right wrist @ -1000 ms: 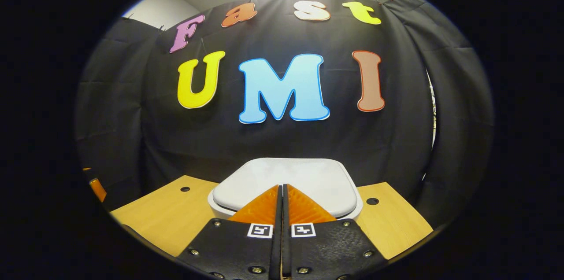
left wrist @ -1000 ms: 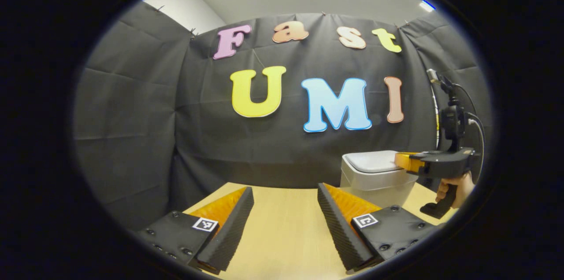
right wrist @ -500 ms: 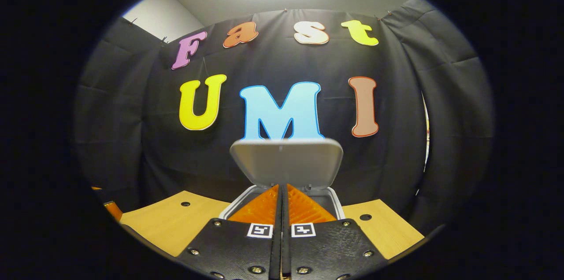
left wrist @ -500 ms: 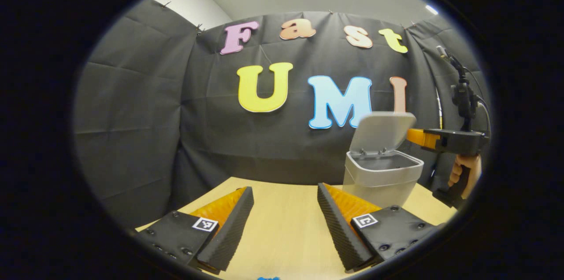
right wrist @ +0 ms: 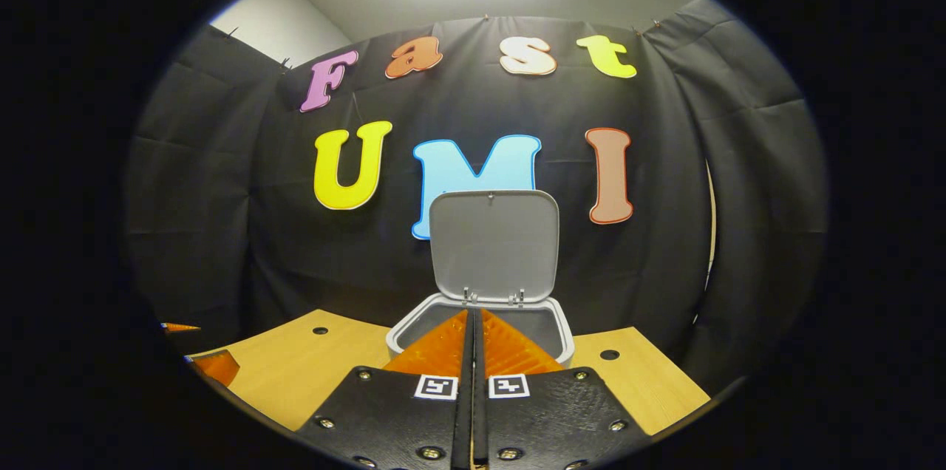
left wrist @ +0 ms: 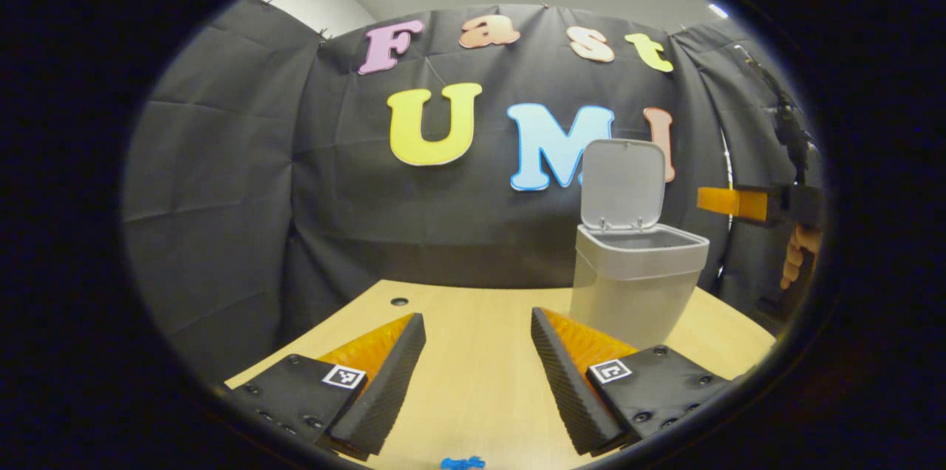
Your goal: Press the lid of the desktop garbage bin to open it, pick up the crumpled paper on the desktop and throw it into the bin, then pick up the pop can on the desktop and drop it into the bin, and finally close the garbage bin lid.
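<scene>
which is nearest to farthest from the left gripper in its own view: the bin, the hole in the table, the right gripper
1. Bin, just ahead of the left gripper, to its right.
2. Hole in the table, ahead to the left, near the far edge; close to the bin's range, hard to call.
3. Right gripper, beyond the bin at far right.

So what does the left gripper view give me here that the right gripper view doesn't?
Left gripper view: the bin from outside, the right gripper side-on in a hand, a blue scrap at the near edge, the left gripper open. Right gripper view: a look into the bin's mouth over its own shut jaws. Both: the lid standing open, the table.
</scene>
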`<act>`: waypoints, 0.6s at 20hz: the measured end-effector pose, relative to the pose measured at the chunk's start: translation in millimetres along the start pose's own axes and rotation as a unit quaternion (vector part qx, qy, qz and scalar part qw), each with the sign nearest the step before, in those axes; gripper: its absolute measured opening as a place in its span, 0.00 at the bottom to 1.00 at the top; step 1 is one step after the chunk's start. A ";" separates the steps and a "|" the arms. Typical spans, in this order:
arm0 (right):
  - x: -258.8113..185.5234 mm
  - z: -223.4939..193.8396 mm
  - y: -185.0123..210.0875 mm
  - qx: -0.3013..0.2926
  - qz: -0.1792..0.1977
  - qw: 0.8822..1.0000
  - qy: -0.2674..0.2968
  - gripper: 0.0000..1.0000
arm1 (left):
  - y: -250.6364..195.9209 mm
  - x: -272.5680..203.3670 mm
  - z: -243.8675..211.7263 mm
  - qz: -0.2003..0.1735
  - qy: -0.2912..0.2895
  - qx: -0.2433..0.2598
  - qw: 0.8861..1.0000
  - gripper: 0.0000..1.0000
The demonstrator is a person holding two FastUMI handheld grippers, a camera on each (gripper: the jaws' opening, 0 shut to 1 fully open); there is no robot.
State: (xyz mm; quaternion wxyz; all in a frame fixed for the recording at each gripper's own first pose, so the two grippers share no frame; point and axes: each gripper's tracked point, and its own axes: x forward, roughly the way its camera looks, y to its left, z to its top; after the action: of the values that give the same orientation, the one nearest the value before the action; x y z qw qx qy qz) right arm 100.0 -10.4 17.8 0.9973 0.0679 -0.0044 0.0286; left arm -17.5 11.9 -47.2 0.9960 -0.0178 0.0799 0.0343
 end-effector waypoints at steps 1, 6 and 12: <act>-5.5 1.2 0.8 -0.006 0.001 1.000 -0.004 0.01 | 0.8 -2.3 -7.7 0.000 0.011 -0.002 1.000 0.98; -30.3 7.0 5.9 -0.030 -0.001 0.999 -0.023 0.14 | -0.2 -18.5 -39.3 -0.011 0.064 0.000 0.998 0.94; -51.8 -11.9 16.0 -0.042 0.005 0.999 0.003 0.29 | -1.9 -38.6 -69.1 -0.018 0.131 0.000 0.991 0.95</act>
State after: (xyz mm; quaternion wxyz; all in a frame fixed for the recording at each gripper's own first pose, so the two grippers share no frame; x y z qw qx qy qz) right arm 47.5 4.1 7.6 0.9991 0.0255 -0.0030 0.0332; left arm -66.3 4.7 -109.0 0.9775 -0.0241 0.2093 0.0138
